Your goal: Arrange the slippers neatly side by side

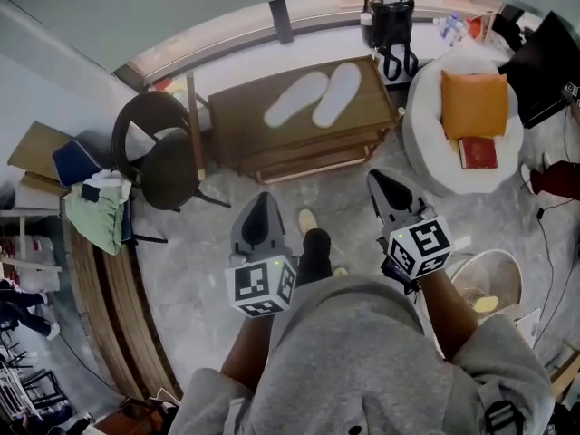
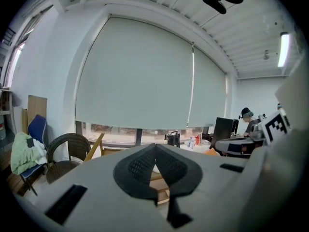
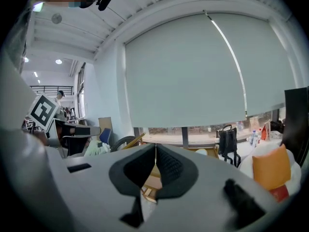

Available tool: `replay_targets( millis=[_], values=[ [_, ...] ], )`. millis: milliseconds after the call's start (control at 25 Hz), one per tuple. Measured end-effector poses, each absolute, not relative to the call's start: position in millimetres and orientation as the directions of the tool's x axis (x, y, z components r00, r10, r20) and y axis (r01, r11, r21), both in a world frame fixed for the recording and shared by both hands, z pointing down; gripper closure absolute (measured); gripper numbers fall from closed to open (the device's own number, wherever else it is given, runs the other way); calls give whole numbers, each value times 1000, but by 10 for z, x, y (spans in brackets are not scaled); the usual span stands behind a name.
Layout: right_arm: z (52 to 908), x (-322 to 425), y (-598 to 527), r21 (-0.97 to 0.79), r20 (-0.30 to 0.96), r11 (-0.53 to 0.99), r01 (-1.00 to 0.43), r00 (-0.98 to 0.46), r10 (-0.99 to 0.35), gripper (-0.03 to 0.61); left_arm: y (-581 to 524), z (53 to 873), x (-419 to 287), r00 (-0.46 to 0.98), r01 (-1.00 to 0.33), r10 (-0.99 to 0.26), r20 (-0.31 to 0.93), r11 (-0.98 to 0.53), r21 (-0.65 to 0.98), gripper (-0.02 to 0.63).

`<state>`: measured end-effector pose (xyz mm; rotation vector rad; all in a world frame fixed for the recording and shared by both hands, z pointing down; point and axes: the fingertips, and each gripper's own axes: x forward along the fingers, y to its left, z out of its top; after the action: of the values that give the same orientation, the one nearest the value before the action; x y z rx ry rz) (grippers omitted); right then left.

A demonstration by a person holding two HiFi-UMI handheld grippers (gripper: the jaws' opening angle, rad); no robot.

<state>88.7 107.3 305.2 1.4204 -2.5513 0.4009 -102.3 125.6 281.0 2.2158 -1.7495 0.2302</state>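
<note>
Now: wicker chair (image 1: 161, 148) at far left. Left tool (image 1: 262, 202) is held over the floor, jaws together with nothing between them. Two white slippers (image 1: 317, 96) lie just beside each other on the wooden surface (image 1: 237, 116), well ahead of both tools. Right tool (image 1: 382, 181) has its jaws likewise together, empty.

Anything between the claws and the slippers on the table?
Nothing visible. The left claw and right claw, both shut and empty, hang over the floor before the wooden table; the slippers lie uncovered on top. The wicker chair and white seat stand off to the sides.
</note>
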Motion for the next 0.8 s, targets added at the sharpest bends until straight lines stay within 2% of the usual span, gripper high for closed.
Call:
replay_targets(
  millis=[800],
  values=[
    [3088, 505, -640, -106, 350, 417, -902, -427, -834, 552, -538, 2851, -1475, 321, -946, -889, 328, -287, 149, 598]
  ],
)
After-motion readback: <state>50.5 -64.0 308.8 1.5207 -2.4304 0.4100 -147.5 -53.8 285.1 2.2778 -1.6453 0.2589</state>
